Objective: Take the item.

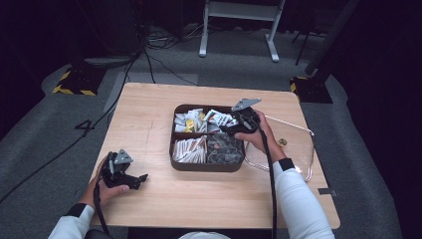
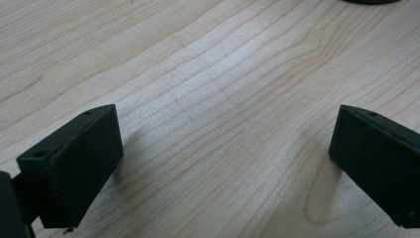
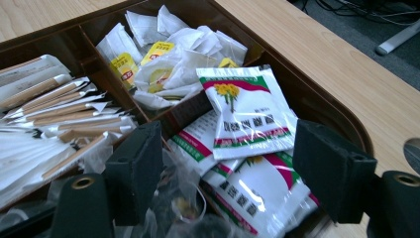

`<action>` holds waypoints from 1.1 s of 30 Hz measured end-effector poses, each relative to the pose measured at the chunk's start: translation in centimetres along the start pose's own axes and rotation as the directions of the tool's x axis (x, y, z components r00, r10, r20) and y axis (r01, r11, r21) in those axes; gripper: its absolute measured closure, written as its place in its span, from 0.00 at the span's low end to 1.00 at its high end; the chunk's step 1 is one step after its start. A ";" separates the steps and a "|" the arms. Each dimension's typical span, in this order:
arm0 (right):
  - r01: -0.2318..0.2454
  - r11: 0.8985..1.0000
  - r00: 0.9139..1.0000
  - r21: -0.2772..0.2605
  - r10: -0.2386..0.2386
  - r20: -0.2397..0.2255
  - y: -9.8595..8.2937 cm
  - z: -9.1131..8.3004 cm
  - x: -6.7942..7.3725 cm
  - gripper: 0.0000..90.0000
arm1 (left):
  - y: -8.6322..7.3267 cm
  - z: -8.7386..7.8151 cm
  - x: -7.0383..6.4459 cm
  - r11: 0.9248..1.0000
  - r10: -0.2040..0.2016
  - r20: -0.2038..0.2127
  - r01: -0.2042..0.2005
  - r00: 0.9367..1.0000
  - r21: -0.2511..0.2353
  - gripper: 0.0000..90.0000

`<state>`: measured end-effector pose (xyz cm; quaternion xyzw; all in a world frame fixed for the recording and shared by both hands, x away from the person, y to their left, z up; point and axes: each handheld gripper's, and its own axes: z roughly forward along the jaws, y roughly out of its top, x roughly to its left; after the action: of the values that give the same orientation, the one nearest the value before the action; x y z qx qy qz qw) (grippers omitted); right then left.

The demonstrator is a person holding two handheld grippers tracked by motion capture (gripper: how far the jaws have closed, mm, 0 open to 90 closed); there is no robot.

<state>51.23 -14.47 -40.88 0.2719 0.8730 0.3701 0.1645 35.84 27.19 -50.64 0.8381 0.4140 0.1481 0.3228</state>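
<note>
A dark brown tray (image 1: 181, 166) with compartments sits mid-table, its rim (image 3: 317, 101) close in the right gripper view. My right gripper (image 1: 229, 127) hovers over its far right compartment, jaws open, nothing between them. Just ahead of the right gripper (image 3: 228, 168) lie white sachets with red and green stripes and a yellow flower print (image 3: 245, 116). Tea bags with yellow tags (image 3: 158, 54) fill the compartment beyond. Paper-wrapped sticks (image 3: 59, 106) lie in another. My left gripper (image 1: 141, 180) rests low at the table's near left, open over bare wood (image 2: 223, 109).
A clear plastic-rimmed tray (image 1: 306, 149) lies right of the brown tray, with a small round thing (image 1: 282, 142) on it. Dark wrapped items (image 1: 224, 148) fill the near right compartment. Cables and stands lie on the floor beyond the table's far edge (image 1: 209, 85).
</note>
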 end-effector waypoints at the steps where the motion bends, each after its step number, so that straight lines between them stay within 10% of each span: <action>1: 0.012 1.000 1.000 0.011 -0.012 0.002 0.4 0.7 0.2 0.32 | 0.0 0.0 0.0 1.000 0.001 0.001 -0.001 1.000 0.000 0.01; 33: 0.028 0.989 0.998 0.145 -0.036 0.052 1.8 7.1 -0.6 0.35 | 0.0 0.0 0.0 1.000 0.004 0.003 -0.004 1.000 -0.002 0.01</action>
<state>55.77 -9.80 -44.31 0.2788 0.8969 0.2958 0.1740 35.90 27.16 -50.65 0.8387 0.4119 0.1480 0.3241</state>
